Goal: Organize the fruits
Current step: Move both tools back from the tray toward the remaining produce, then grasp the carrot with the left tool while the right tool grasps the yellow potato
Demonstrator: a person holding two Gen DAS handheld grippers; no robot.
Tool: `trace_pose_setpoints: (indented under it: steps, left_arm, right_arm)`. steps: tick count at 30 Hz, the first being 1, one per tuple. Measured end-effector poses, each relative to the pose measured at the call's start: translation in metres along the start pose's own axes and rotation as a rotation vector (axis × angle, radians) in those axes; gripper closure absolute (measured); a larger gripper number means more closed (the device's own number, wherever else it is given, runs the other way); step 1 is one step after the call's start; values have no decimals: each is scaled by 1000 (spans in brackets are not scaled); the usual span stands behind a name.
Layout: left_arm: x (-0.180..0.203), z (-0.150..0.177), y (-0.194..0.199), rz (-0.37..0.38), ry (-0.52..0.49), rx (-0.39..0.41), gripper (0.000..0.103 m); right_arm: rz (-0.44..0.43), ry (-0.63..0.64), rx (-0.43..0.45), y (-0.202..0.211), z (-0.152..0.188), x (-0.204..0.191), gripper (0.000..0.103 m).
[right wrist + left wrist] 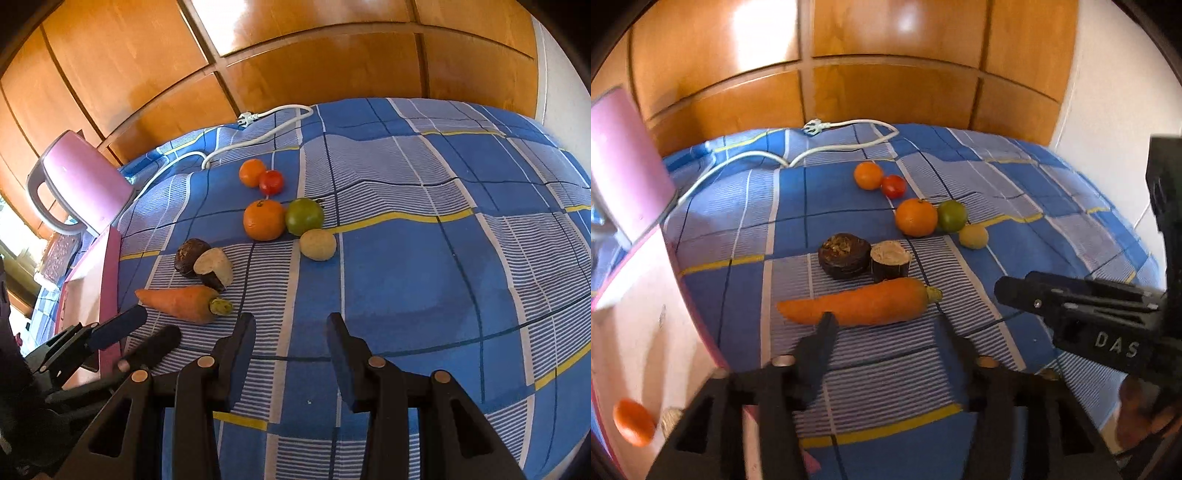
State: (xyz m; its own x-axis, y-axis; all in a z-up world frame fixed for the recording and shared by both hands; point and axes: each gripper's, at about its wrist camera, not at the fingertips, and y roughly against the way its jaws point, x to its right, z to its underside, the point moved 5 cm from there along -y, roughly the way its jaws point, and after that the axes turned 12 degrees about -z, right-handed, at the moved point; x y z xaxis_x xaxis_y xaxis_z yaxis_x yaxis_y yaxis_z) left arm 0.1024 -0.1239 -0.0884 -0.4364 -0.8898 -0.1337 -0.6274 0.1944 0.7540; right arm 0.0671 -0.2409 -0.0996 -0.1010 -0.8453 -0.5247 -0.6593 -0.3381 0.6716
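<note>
Two grippers, both empty. Your left gripper (886,321) has its fingers spread apart with nothing between them; one fingertip (827,321) overlaps the near edge of the long orange carrot (860,304) in the left wrist view, and contact is unclear. Your right gripper (291,325) also has its fingers released, over bare blue checked bedspread (406,266) to the right of the carrot's green stem end. Just behind the carrot: a dark round beet-like piece (844,254) touching a dark cut stub with a pale face (890,258). Further behind: a large orange citrus fruit (916,217), a green round fruit (952,216) touching it, and a small yellowish fruit (974,236). Beyond those, a small orange fruit (868,175) touches a red tomato (894,185). Left of the carrot, an open pink box (646,332) holds one orange fruit (633,422). White power cord (846,146) lies at the bed's far edge.
</note>
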Motion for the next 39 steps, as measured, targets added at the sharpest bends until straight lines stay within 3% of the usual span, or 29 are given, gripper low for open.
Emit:
trace_pose_setpoints:
  steps: [8,10,14,16,19,27,34,39]
  left_arm:
    - [13,-10,-21,-28,-148,12,40]
    - [14,-12,-26,-27,-171,17,33]
    - [17,-14,-30,-8,-196,18,31]
    - [16,-15,-29,-11,-192,20,42]
    - [10,-18,-29,34,-161,9,46]
    - [17,-20,-43,28,-198,-24,40]
    - [17,-16,-38,31,-116,6,56]
    - [17,-10,-27,35,-50,20,58]
  right_arm:
    - [-4,-18,-6,-3,0,5,63]
    - [-2,-23,-6,-3,-1,8,63]
    - [3,-32,-4,-4,-3,13,63]
    - [6,-37,-2,-6,-5,15,63]
    - [10,-42,-1,-9,-8,18,63]
    - [-17,-49,6,-11,-15,20,63]
    - [-49,-51,22,-17,-24,22,63]
    - [-50,-59,43,-26,-34,27,63]
